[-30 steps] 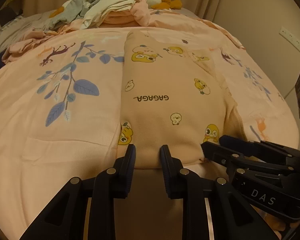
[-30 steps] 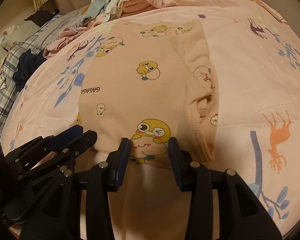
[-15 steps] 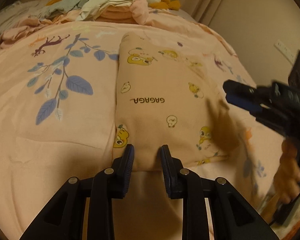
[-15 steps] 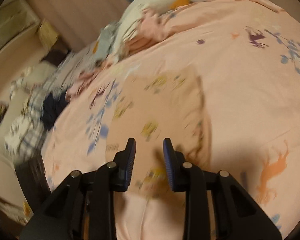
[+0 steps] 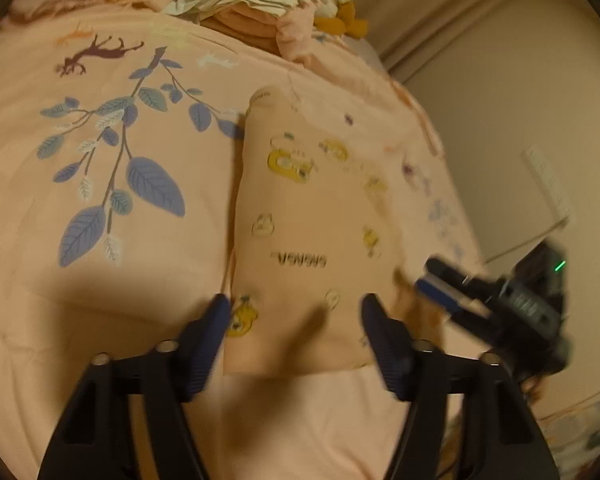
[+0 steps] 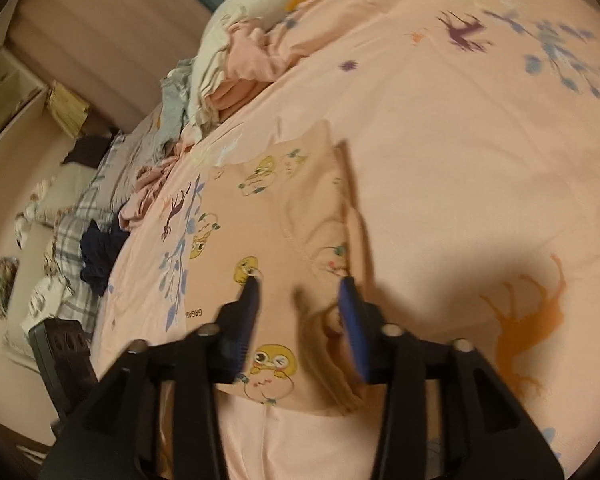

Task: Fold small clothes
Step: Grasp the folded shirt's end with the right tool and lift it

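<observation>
**Folded garment lying lengthwise ahead of both open grippers**

The bedsheet (image 5: 100,320) is carrying the peach duck-print garment (image 5: 312,216), which is lying flat with its long axis running away from the jaws and its near hem just below them. The left gripper (image 5: 296,312) is straddling that hem; the right gripper (image 6: 300,288) is hovering over the folded side. Both jaws have just been opening, with nothing pinched, where a second ago each was standing narrow at the hem.

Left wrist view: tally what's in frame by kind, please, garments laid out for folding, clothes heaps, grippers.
Peach cartoon-print garment laid flat: 1
Heap of mixed cream and peach clothes at the far edge: 1
Grippers: 2, the left gripper and right gripper, both with jaws apart
Total: 4
</observation>
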Available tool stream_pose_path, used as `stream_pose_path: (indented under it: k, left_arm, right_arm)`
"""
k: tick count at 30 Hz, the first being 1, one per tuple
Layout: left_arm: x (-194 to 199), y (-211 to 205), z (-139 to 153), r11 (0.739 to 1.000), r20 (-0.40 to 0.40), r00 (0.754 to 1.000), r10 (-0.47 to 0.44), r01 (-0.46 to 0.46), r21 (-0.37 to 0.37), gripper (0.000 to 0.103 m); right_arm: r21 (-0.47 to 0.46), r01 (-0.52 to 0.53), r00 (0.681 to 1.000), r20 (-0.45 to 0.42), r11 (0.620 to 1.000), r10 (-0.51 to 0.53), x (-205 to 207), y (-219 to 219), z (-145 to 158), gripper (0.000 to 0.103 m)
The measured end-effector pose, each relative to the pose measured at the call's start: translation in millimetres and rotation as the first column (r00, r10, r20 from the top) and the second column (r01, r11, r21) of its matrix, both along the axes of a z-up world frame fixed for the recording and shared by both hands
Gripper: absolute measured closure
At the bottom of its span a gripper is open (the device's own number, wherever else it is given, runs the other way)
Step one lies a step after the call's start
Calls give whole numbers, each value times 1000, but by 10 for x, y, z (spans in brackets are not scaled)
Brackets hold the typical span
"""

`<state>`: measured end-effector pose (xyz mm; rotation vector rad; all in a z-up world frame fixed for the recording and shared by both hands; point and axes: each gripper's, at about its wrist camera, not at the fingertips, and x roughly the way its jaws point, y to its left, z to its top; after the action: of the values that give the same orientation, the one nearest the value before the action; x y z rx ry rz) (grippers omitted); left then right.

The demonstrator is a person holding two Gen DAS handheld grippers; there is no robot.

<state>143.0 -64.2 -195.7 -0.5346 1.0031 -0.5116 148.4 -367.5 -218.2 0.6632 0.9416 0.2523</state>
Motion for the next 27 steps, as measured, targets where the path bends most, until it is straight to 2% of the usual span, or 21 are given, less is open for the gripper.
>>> stream_pose_path:
  k: [3, 5, 7, 9, 11, 12, 15, 18, 20, 24, 25, 27]
  left_arm:
    - [169, 192, -102, 987, -76, 997, 31, -43, -154, 32]
    - [290, 280, -223, 969, -147, 988, 38, -72, -235, 31]
    - [436, 343, -434, 944, -243, 970, 16, -95, -317, 31]
    - [532, 353, -557, 918, -283, 959, -23, -91, -385, 31]
    - [618, 352, -542, 901, -288, 956, -49, -82, -425, 31]
    - [654, 334, -527, 901, -286, 956, -64, -68, -428, 31]
    - [788, 223, -490, 937, -288, 947, -145, 38, -346, 30]
    - [805, 254, -460, 940, -273, 954, -124, 25, -340, 30]
    - [786, 224, -441, 947, -268, 958, -103, 12, -320, 30]
    - [740, 2, -340, 968, -185, 974, -131, 85, -238, 30]
    - [718, -59, -314, 972, -168, 977, -130, 93, -214, 30]
    - [724, -163, -300, 984, -155, 981, -118, 95, -150, 33]
  right_arm:
    - [86, 22, 998, -56, 996, -17, -2, -127, -139, 45]
    - [137, 32, 995, -94, 990, -19, -7, -177, -237, 39]
    - [199, 40, 991, -133, 979, -14, 29, -205, -358, 37]
    - [265, 17, 992, -125, 964, 17, 82, -191, -428, 37]
    - [332, -5, 992, -115, 943, 46, 149, -160, -497, 36]
    - [351, -4, 992, -119, 936, 49, 173, -150, -513, 35]
    - [408, -8, 990, -128, 913, 65, 275, -127, -531, 36]
    - [430, -8, 989, -129, 903, 70, 333, -91, -553, 37]
    - [389, -9, 988, -137, 921, 67, 327, -29, -501, 37]
    - [329, -38, 990, -115, 944, 80, 376, 67, -464, 38]
    - [323, -32, 991, -116, 946, 73, 404, 74, -473, 40]
    - [299, -40, 989, -122, 953, 79, 412, 115, -487, 53]
